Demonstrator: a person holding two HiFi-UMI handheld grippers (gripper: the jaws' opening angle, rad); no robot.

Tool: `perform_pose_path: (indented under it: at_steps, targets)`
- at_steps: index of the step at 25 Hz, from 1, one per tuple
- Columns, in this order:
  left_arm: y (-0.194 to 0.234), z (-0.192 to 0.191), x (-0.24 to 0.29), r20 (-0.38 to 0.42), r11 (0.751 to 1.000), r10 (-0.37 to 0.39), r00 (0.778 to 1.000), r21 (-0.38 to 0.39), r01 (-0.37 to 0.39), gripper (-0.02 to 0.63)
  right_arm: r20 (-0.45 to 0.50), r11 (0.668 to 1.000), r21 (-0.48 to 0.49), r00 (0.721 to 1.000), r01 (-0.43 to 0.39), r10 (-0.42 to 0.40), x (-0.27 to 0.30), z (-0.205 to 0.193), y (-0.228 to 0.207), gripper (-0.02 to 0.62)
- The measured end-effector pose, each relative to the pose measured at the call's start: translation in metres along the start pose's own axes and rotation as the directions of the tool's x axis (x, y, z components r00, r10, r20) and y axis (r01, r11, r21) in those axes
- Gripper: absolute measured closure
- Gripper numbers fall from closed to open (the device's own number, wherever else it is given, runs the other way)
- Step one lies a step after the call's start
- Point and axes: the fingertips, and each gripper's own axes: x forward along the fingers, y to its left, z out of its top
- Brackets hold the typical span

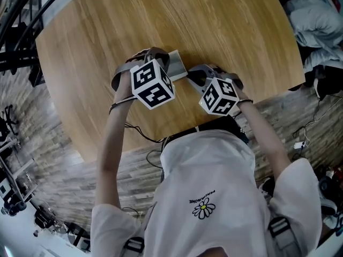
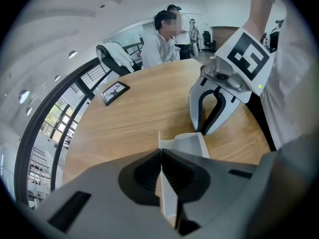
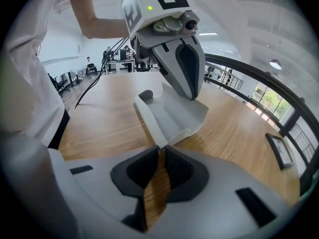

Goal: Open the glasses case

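A grey glasses case (image 1: 177,65) lies on the round wooden table (image 1: 107,31), between my two grippers. My left gripper (image 2: 160,156) is shut on a thin grey flap of the case (image 2: 189,144), which stands up edge-on between the pads. From the other side, my right gripper (image 3: 162,151) is shut on the near corner of the case (image 3: 172,116). The case's flaps are spread, and its pale inside shows. In the right gripper view the left gripper (image 3: 192,96) clamps the far flap. Marker cubes hide both sets of fingertips in the head view.
A dark framed picture (image 2: 114,92) lies flat farther out on the table. People (image 2: 159,46) sit beyond the far rim. The near table edge (image 1: 161,138) is right at my body, and cables trail below it. A curved black railing (image 2: 55,133) runs outside the table.
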Motion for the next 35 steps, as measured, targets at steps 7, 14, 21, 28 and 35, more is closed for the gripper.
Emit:
perform_pose_path:
  at_steps: [7,14,21,28,35]
  targets:
    - [0.004,0.001,0.001,0.026,0.999,0.034,0.999,0.011,-0.034,0.583,0.009,0.999,0.042,1.0,0.001,-0.001,-0.001,-0.002,0.0,0.549]
    - [0.008,0.008,-0.014,0.085,0.995,0.099,0.991,-0.006,-0.099,0.572,0.043,0.989,0.149,0.999,0.016,-0.023,-0.011,0.008,-0.011,0.548]
    - [0.044,0.036,-0.078,0.274,0.957,0.257,0.927,-0.207,-0.204,0.574,0.166,0.972,0.157,0.966,0.174,-0.199,-0.062,0.055,-0.057,0.555]
    - [0.071,0.059,-0.182,0.419,0.8,0.558,0.717,-0.503,-0.328,0.588,0.443,0.89,0.224,0.772,0.397,-0.455,-0.164,0.15,-0.097,0.588]
    - [0.055,0.038,-0.278,0.374,0.481,0.862,0.342,-0.816,-0.32,0.588,0.618,0.777,0.351,0.494,0.523,-0.612,-0.259,0.212,-0.093,0.588]
